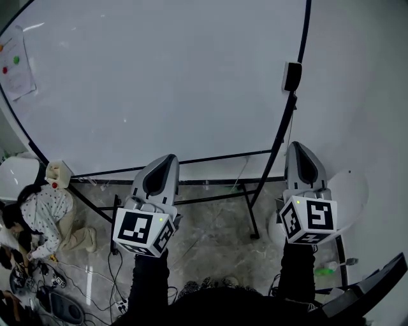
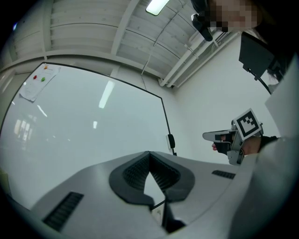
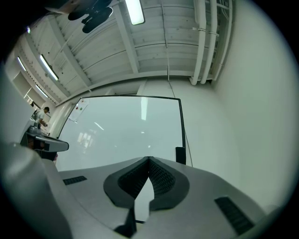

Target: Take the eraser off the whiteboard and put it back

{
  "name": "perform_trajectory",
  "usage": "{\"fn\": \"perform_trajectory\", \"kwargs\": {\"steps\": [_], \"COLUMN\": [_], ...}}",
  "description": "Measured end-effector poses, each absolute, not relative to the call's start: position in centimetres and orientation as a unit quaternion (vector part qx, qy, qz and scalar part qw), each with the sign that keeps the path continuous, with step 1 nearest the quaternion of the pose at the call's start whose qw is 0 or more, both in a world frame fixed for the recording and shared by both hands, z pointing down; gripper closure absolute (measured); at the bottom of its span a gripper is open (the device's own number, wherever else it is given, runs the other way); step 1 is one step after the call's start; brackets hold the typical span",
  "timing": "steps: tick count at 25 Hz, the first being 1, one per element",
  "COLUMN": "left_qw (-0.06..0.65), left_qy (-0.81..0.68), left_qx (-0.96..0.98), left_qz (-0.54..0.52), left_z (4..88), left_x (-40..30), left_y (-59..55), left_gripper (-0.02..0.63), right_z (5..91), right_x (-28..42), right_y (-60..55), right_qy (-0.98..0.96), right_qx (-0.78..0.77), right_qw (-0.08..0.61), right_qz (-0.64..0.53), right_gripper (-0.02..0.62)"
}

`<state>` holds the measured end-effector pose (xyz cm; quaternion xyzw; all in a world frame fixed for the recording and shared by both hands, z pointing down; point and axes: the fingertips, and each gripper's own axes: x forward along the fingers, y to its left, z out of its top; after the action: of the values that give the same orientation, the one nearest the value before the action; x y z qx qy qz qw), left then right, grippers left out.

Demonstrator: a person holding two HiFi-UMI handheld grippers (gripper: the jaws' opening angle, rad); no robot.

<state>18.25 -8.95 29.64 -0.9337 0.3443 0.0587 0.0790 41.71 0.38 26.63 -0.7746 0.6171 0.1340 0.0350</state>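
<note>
Only gripper views: ceiling lamp (image 2: 156, 5) above whiteboard (image 2: 84, 135).

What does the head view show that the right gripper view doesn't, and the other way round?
Only the head view shows the floor, the cables on it and the board's stand. Only the right gripper view shows the ceiling, a lamp and pipes. Both show the whiteboard, the eraser at its right edge and a paper sheet in its top left corner.
</note>
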Motion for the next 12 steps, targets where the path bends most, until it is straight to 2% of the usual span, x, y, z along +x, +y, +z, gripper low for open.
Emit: {"fn": "perform_trajectory", "kwargs": {"steps": [7,12], "left_qw": [0.077,0.079], "left_qy": [0.337,0.324], "left_qx": [-0.936,-0.941], "left_qz": [0.064,0.061], "left_z": [29.2,29.3], "left_x": [19.8,21.3], "left_y": [-8.8,-8.3], "left_gripper": [0.600,0.600], "right_z": [26.4,26.4], "right_x": [42.2,43.5], "right_y": [1.1,2.1], "right_qy": [0.620,0.611], "right_qx": [-0.772,-0.779], "right_qw": [0.027,0.046], "right_qz": [0.135,0.129], "right_gripper": [0.586,0.588]}}
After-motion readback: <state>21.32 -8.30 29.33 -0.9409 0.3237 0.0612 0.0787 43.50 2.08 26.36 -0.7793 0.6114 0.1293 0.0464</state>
